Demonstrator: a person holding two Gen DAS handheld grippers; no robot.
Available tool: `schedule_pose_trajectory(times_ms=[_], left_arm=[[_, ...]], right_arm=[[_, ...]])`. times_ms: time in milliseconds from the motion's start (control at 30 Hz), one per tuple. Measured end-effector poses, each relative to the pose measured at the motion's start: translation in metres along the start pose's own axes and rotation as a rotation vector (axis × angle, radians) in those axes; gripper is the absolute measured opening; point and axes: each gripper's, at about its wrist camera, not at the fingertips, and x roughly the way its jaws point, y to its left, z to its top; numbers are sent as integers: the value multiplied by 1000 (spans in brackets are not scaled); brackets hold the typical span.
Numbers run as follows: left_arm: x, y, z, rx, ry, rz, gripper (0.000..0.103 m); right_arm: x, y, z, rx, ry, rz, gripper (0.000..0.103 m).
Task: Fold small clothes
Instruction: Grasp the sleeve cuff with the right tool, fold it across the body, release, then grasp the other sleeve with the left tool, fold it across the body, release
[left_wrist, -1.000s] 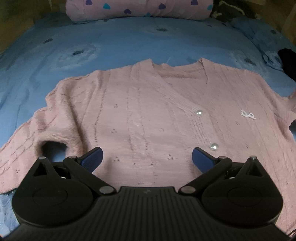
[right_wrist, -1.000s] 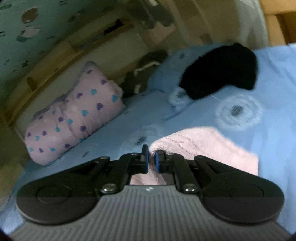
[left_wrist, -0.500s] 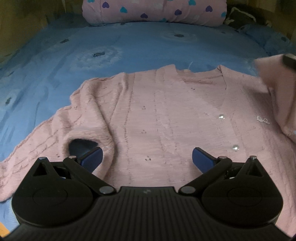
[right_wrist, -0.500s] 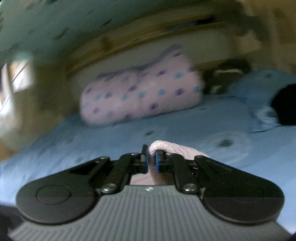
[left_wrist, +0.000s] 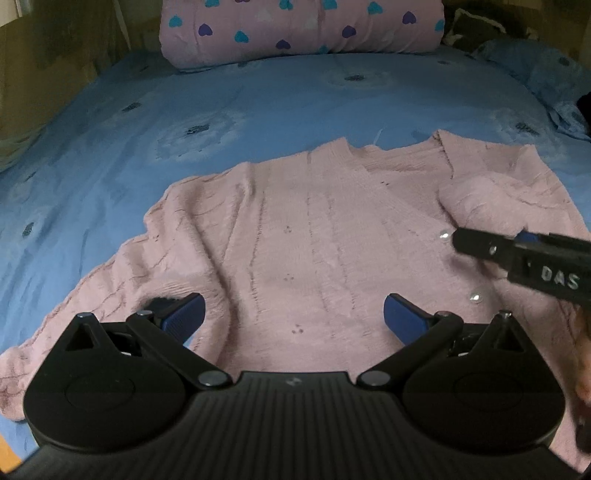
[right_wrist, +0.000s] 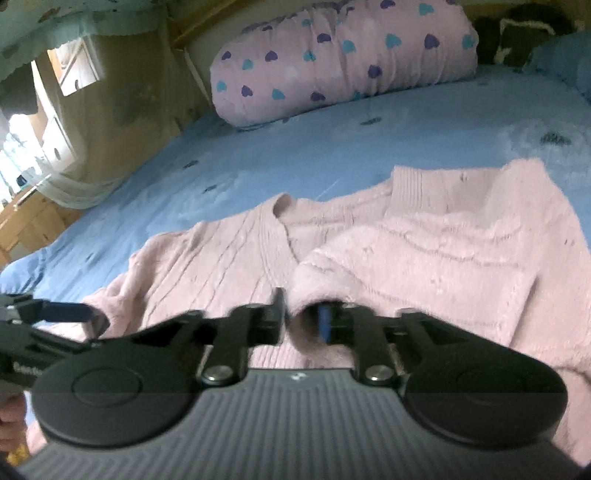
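Bed: blue bedspread (left_wrist: 280, 110) with pale flower prints carries everything; a rolled pink quilt with hearts (left_wrist: 303, 29) lies along the far end, wooden walls to the side.

Left wrist view, cardigan: the pink knit cardigan (left_wrist: 314, 236) lies flat on the bed, front up, neckline away from me, its long axis running from my camera toward the quilt.

Left wrist view, my left hand-held gripper (left_wrist: 293, 315): released, blue pads spread wide, nothing between them, hovering over the hem end of the cardigan.

Left wrist view, left sleeve (left_wrist: 88, 295): unfolded, trailing out to the left onto the bedspread, close beside my left finger.

Left wrist view, right side: the right sleeve (left_wrist: 491, 199) lies folded inward across the chest; my right hand-held gripper enters from the right edge, just over the buttons.

Right wrist view, my right hand-held gripper (right_wrist: 303, 319): its jaws have just been opening; the sleeve cuff (right_wrist: 314, 284) sits between the pads, but the grip looks let go.

Right wrist view, cardigan: straight ahead and to the right, the folded sleeve draped over the body.

Judgement, coming move: the unfolded left sleeve lies nearest my left hand, so I would take it there and carry it rightward across the long axis.
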Motion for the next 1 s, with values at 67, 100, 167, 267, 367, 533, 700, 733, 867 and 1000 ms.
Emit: schedule_pose_trajectory(times_ms=[67,100,167,267,367,533,700,733,867,1000], left_arm=[[-2,-5,2,-8,-11,-3,103],[-3,-7,4,-15,-20,-6,103],[-5,-13,7,-29,-33,-12,103],[-9,-23,13,-41,-46,-23,103],[-13,-35,17,-34,-55,-28,103],[-20,-66,22,2,-77,-56,103],[-22,-106,27,71,-104,-113,103],[-21,-115,27,91,-108,-118,103],[-13,-150,25,152,-109,-131,103],[2,-178,25,197,-101,-141,103]], right_arm=[[-4,1,3,24,9,37,53],[-9,4,4,28,11,51,53],[-22,10,9,7,11,58,53],[-43,19,15,-67,23,53,53],[-65,18,20,-139,0,37,53],[-80,-22,38,-16,-73,-46,53],[-83,-87,44,315,-104,-166,56],[-82,-99,44,386,-102,-175,56],[-78,-125,45,498,-81,-272,56],[-85,-116,47,426,-64,-304,56]])
